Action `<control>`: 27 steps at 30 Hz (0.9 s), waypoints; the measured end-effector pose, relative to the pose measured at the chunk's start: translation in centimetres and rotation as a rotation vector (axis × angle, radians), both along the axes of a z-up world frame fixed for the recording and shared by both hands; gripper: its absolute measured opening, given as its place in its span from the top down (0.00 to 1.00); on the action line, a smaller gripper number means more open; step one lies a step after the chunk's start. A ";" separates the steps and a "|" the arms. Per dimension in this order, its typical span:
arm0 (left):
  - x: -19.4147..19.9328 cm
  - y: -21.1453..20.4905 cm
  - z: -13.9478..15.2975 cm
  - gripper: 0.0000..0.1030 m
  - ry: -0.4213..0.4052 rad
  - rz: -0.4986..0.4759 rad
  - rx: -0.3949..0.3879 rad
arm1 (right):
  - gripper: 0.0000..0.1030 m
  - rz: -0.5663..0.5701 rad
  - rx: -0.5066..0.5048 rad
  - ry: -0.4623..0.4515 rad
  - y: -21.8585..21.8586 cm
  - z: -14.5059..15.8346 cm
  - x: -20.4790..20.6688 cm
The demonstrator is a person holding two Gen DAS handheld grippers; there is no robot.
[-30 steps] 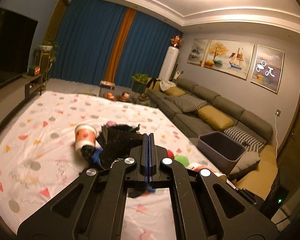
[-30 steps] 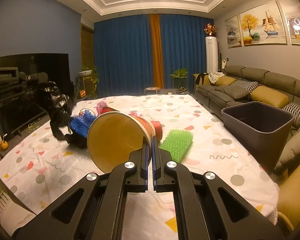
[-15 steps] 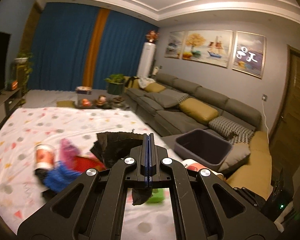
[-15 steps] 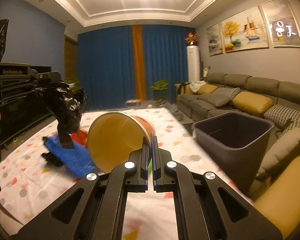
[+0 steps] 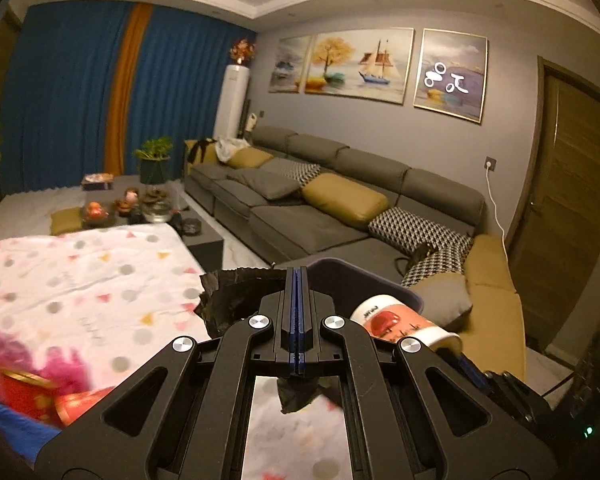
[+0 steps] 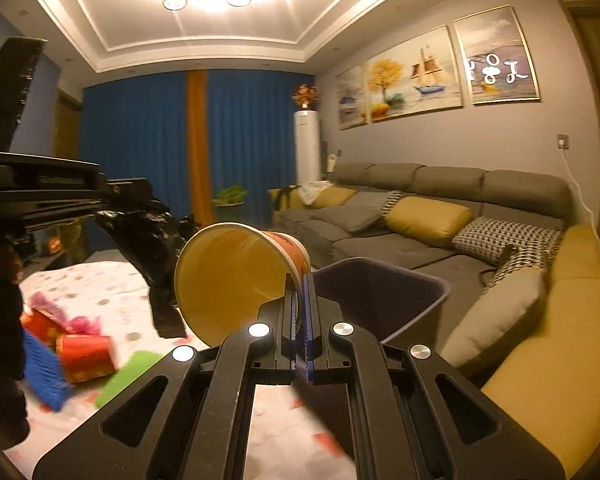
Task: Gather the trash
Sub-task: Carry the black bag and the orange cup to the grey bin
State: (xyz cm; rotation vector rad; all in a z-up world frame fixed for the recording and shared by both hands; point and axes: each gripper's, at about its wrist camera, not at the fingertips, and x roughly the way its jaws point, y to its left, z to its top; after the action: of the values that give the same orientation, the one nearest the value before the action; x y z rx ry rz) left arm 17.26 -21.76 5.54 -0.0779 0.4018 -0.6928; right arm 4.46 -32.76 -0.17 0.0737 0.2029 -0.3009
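My left gripper (image 5: 296, 280) is shut on a crumpled black plastic bag (image 5: 236, 300) and holds it in the air near the dark grey bin (image 5: 396, 292). The bag also shows in the right wrist view (image 6: 148, 236). My right gripper (image 6: 302, 284) is shut on the rim of a red and white paper cup (image 6: 236, 272), its open mouth facing the camera, just left of the bin (image 6: 384, 296). The cup also shows in the left wrist view (image 5: 400, 326).
A table with a spotted white cloth (image 5: 80, 272) holds more trash: a red box (image 6: 86, 354), a blue net (image 6: 46, 376), a green piece (image 6: 124, 372) and pink fluff (image 5: 64, 364). A long grey sofa (image 5: 340, 208) with cushions stands behind the bin.
Both grippers have swung right from over the table toward the bin, carrying the black bag and the cup. The bin is now directly ahead of both.
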 end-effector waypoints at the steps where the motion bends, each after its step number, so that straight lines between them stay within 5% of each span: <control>1: 0.9 -1.2 -0.3 1.00 0.011 -0.002 -0.006 | 0.96 -0.016 0.000 0.006 -0.8 -0.2 0.4; 14: 6.1 -9.9 -4.2 1.00 0.084 -0.058 -0.022 | 0.96 -0.093 0.038 0.076 -5.8 -3.0 3.5; 27: 9.2 -11.3 -8.9 1.00 0.243 -0.070 0.010 | 0.96 -0.074 0.055 0.145 -6.8 -5.1 5.4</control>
State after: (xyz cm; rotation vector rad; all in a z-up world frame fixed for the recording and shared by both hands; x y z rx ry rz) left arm 26.41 -33.10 -3.38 -0.1396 0.6439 -0.7524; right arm 9.84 -39.58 -5.24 0.1144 0.3533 -0.3751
